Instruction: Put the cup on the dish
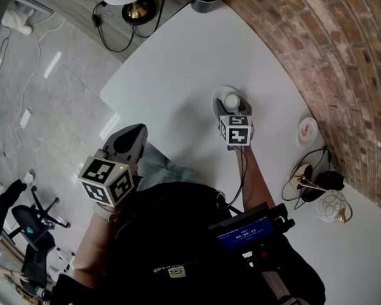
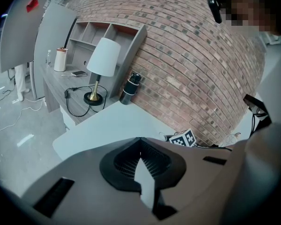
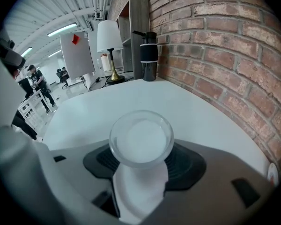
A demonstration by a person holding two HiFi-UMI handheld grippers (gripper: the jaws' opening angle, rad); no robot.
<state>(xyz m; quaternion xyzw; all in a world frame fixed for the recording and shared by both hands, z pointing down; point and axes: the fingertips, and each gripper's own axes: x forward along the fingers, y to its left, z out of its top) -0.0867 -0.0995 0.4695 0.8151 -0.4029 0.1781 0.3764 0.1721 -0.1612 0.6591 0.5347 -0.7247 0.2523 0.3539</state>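
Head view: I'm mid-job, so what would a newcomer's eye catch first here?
The right gripper is shut on a clear cup, held upright over the middle of the white table. The small white dish with an orange mark lies apart to its right, near the brick wall. The left gripper hangs at the table's near edge, jaws together and nothing between them.

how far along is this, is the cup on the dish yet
Done: the right hand-held gripper is shut on the cup. In hand: the cup is mid-table, well apart from the dish near the brick wall. Left: carry it to the dish and release. The left hand-held gripper is shut and empty.
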